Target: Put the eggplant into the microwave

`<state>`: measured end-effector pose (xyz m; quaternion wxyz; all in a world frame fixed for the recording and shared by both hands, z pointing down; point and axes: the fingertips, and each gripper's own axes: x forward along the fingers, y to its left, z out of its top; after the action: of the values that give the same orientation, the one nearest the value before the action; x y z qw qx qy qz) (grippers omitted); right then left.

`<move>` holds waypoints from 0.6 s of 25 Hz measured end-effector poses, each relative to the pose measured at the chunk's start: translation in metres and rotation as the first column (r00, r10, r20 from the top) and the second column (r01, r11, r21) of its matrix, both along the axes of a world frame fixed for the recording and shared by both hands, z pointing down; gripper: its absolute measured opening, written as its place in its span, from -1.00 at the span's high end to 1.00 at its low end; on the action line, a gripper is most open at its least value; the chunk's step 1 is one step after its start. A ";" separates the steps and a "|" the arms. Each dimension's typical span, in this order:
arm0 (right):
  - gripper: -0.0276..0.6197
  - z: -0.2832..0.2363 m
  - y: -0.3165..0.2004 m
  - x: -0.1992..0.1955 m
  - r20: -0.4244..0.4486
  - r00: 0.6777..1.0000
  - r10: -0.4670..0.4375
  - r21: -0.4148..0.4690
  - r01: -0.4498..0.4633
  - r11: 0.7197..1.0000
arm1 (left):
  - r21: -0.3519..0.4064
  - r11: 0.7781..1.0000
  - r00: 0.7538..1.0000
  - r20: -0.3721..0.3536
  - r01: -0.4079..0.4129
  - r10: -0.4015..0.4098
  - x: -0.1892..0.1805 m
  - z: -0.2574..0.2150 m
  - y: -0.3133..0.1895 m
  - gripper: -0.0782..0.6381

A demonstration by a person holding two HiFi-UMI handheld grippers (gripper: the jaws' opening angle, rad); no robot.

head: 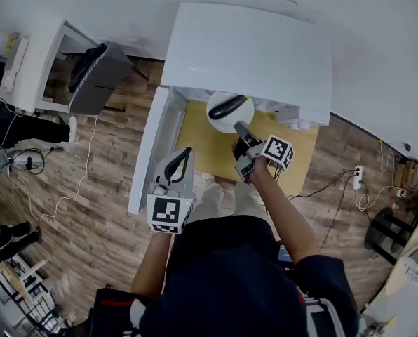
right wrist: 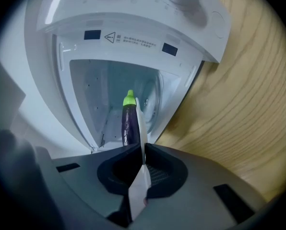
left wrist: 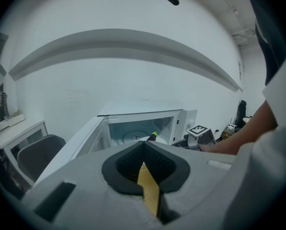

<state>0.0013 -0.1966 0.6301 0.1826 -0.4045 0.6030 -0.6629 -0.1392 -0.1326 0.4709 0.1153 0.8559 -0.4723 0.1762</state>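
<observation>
A purple eggplant (head: pixel 226 106) with a green stem lies on a white plate (head: pixel 231 120) in front of the white microwave (head: pixel 251 48). My right gripper (head: pixel 241 129) is shut on the near rim of the plate. In the right gripper view the plate (right wrist: pixel 141 123) shows edge-on between the jaws, with the eggplant (right wrist: pixel 129 121) on it, right at the open microwave cavity (right wrist: pixel 109 95). The microwave door (head: pixel 149 153) stands open to the left. My left gripper (head: pixel 186 152) hovers by that door, shut and holding nothing. Its own view shows its jaws (left wrist: pixel 143 145) and the open microwave (left wrist: pixel 143 126) beyond.
The microwave stands on a light wooden table (head: pixel 202 149). A grey office chair (head: pixel 97 76) and a white cabinet (head: pixel 34 62) are at the far left on the wood floor. Cables and a power strip (head: pixel 356 177) lie on the floor to the right.
</observation>
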 end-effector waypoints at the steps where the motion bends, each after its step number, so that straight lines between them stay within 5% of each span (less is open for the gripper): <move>1: 0.84 0.001 -0.003 0.001 0.001 1.000 0.009 0.000 -0.009 1.000 | -0.005 1.000 1.000 -0.003 0.004 -0.004 0.000 0.001 0.000 0.74; 15: 0.84 0.019 -0.026 0.004 0.034 0.997 0.068 -0.031 -0.067 0.997 | -0.028 1.000 1.000 0.006 0.004 -0.003 0.001 0.013 -0.004 0.74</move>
<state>0.0053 -0.2225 0.6496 0.2093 -0.4154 0.5759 -0.6723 -0.1378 -0.1367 0.4839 0.1260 0.8529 -0.4717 0.1852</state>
